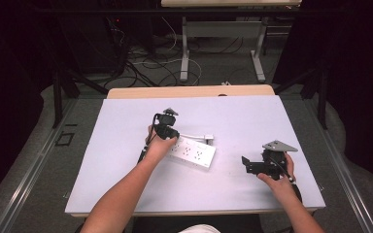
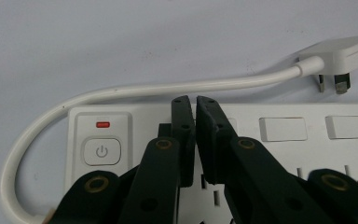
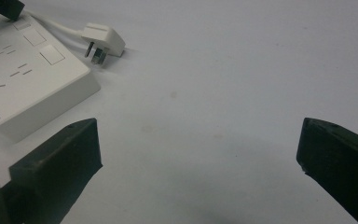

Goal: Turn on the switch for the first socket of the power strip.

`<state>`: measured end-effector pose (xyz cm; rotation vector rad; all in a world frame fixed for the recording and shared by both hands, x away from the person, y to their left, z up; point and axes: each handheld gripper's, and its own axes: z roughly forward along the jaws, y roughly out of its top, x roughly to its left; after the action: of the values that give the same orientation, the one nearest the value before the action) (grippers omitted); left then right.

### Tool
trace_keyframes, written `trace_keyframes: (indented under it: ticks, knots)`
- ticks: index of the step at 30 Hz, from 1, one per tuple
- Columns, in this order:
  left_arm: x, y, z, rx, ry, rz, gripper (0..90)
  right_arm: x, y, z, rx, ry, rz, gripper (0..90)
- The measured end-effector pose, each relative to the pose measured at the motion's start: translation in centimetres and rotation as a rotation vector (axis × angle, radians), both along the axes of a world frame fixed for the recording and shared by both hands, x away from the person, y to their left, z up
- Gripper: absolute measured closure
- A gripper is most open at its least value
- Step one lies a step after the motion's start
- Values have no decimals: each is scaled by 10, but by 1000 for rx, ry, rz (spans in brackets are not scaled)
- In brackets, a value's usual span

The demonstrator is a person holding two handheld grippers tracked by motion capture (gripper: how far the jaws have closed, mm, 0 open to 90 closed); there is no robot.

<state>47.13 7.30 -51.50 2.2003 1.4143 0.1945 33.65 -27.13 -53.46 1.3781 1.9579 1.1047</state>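
Note:
A white power strip (image 1: 194, 153) lies flat in the middle of the table, its short cable (image 2: 144, 88) curling round to a loose plug (image 1: 208, 137) just behind it. My left gripper (image 1: 171, 137) points down over the strip's left end, and its jaws (image 2: 196, 105) are shut with nothing between them, tips above the strip's top beside the power button (image 2: 101, 151) and its red light (image 2: 103, 124). My right gripper (image 1: 246, 165) rests low at the right of the table, open wide (image 3: 198, 140) over bare surface, with the strip (image 3: 23, 79) and plug (image 3: 103, 39) off to its left.
The table (image 1: 126, 121) is covered by a pale sheet, with a wooden edge (image 1: 189, 91) at the far side. Beyond it are floor cables (image 1: 145, 65) and the white legs of another table (image 1: 184, 53). Dark curtains flank both sides.

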Motion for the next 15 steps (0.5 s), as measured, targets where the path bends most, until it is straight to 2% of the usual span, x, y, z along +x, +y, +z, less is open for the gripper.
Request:
trace_keyframes:
  ticks: [3,15]
  knots:
    - [0,0,0,10,-5,-11,847,0,1,0,2,6,-1,0]
    - [-2,-1,3,-2,-15,-6,749,-1,1,-1,4,7,-2,0]
